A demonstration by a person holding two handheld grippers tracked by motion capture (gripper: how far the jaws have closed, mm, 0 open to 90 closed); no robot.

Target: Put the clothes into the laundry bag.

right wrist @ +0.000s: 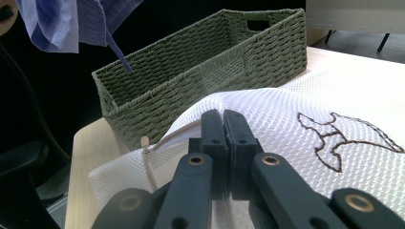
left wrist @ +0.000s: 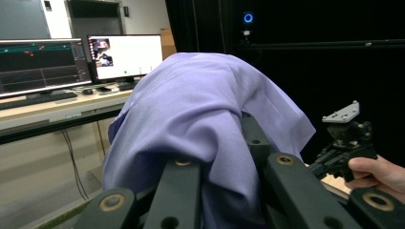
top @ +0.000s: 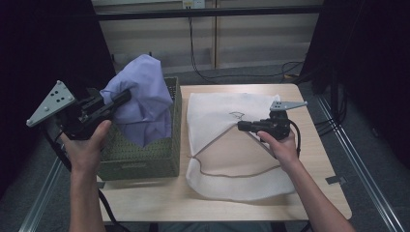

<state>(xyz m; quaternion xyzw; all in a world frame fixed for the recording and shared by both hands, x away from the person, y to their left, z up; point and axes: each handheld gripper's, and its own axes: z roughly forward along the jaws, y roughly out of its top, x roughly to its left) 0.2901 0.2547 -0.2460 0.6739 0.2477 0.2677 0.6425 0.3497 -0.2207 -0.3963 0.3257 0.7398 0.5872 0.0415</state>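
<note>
A lavender cloth (top: 142, 96) hangs bunched over the green woven basket (top: 145, 159) at the table's left, lifted mostly above its rim. My left gripper (top: 126, 95) is shut on the cloth, which drapes over the jaws (left wrist: 200, 95) and hides their tips. A white mesh bag (top: 227, 111) with a brown-edged zip opening lies flat to the right of the basket. My right gripper (top: 241, 125) is shut on the raised edge of that mesh bag (right wrist: 286, 109), jaws (right wrist: 223, 121) pressed together by the zip. The basket's (right wrist: 205, 62) near end looks empty.
The wooden table (top: 314, 193) has bare room in front of the bag and the basket. Metal rails run along both sides. Cables (top: 290, 72) lie on the floor behind it. Monitors (left wrist: 124, 55) stand on a desk beyond the left side.
</note>
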